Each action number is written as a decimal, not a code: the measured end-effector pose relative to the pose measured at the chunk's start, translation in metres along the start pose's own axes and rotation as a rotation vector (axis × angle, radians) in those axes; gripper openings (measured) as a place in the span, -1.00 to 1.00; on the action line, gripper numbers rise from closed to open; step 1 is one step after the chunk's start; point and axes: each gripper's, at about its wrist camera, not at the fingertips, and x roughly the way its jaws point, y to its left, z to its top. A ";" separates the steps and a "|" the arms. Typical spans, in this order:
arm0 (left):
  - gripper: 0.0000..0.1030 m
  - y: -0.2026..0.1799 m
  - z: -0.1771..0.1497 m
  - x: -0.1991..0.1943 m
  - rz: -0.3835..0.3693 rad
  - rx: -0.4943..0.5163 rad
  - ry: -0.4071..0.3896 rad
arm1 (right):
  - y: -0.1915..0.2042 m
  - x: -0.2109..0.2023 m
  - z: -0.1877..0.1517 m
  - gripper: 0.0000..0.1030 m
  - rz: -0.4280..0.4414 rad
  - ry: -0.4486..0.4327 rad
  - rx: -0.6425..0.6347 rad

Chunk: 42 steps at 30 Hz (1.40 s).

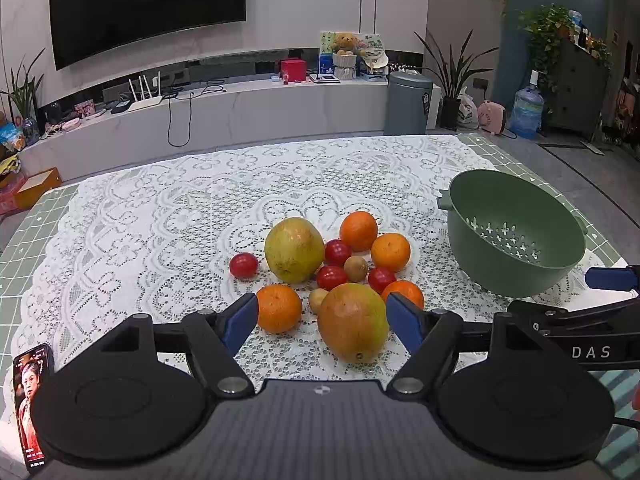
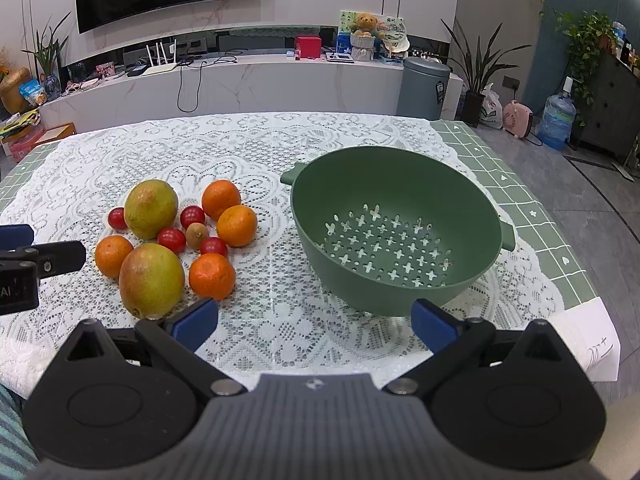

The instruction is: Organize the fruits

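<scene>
A cluster of fruit lies on the lace tablecloth: two mangoes, several oranges, several small red tomatoes and small brown kiwis. In the left wrist view my left gripper point(image 1: 322, 316) is open, its blue pads on either side of the near mango point(image 1: 354, 322) without touching it, with an orange point(image 1: 279, 308) by the left pad. The empty green colander point(image 1: 516, 232) stands to the right. In the right wrist view my right gripper point(image 2: 314, 320) is open and empty in front of the colander point(image 2: 396, 232); the near mango point(image 2: 151, 279) lies at its left.
A phone point(image 1: 30, 404) lies at the table's near left. A white paper point(image 2: 596, 344) lies at the near right corner. The left gripper's body point(image 2: 24, 268) shows at the left edge of the right wrist view. A TV cabinet stands beyond the table.
</scene>
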 end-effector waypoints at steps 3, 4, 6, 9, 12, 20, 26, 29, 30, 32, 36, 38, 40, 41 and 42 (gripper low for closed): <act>0.67 0.001 0.000 0.000 0.000 -0.004 0.004 | 0.000 0.000 -0.001 0.93 0.001 0.003 0.002; 0.67 0.001 0.000 0.000 0.000 -0.006 0.006 | 0.000 0.000 -0.001 0.93 0.001 0.004 0.002; 0.67 0.001 0.000 0.000 0.000 -0.007 0.010 | 0.000 0.000 -0.001 0.93 0.001 0.005 0.002; 0.67 0.001 0.001 0.000 -0.001 -0.008 0.012 | 0.000 0.000 -0.001 0.93 0.001 0.006 0.004; 0.67 0.001 0.001 0.000 -0.001 -0.008 0.012 | 0.000 0.001 -0.001 0.93 0.001 0.009 0.005; 0.67 0.001 0.001 0.000 -0.001 -0.009 0.013 | 0.001 0.002 -0.001 0.93 0.001 0.014 0.003; 0.67 0.002 0.000 0.000 -0.002 -0.015 0.020 | 0.001 0.002 -0.001 0.93 0.002 0.016 0.002; 0.67 0.003 0.001 0.000 -0.002 -0.015 0.021 | 0.001 0.002 0.000 0.93 0.003 0.018 0.001; 0.67 0.003 0.001 0.000 -0.003 -0.015 0.021 | 0.002 0.002 0.000 0.93 0.003 0.018 0.001; 0.67 0.003 0.000 0.000 -0.003 -0.015 0.021 | 0.002 0.002 0.000 0.93 0.004 0.019 0.001; 0.67 0.003 0.000 0.000 -0.003 -0.016 0.022 | 0.002 0.002 0.000 0.93 0.008 0.018 0.002; 0.67 0.004 0.001 0.001 -0.005 -0.015 0.023 | 0.003 0.003 0.000 0.93 0.015 0.018 0.001; 0.67 0.005 0.001 0.001 -0.010 -0.014 0.025 | 0.004 0.004 0.000 0.93 0.019 0.011 0.000; 0.67 0.006 0.001 0.001 -0.013 -0.013 0.024 | 0.004 0.004 -0.001 0.93 0.024 0.001 0.000; 0.67 0.007 0.001 0.001 -0.014 -0.014 0.024 | 0.005 0.003 -0.001 0.93 0.034 -0.011 0.002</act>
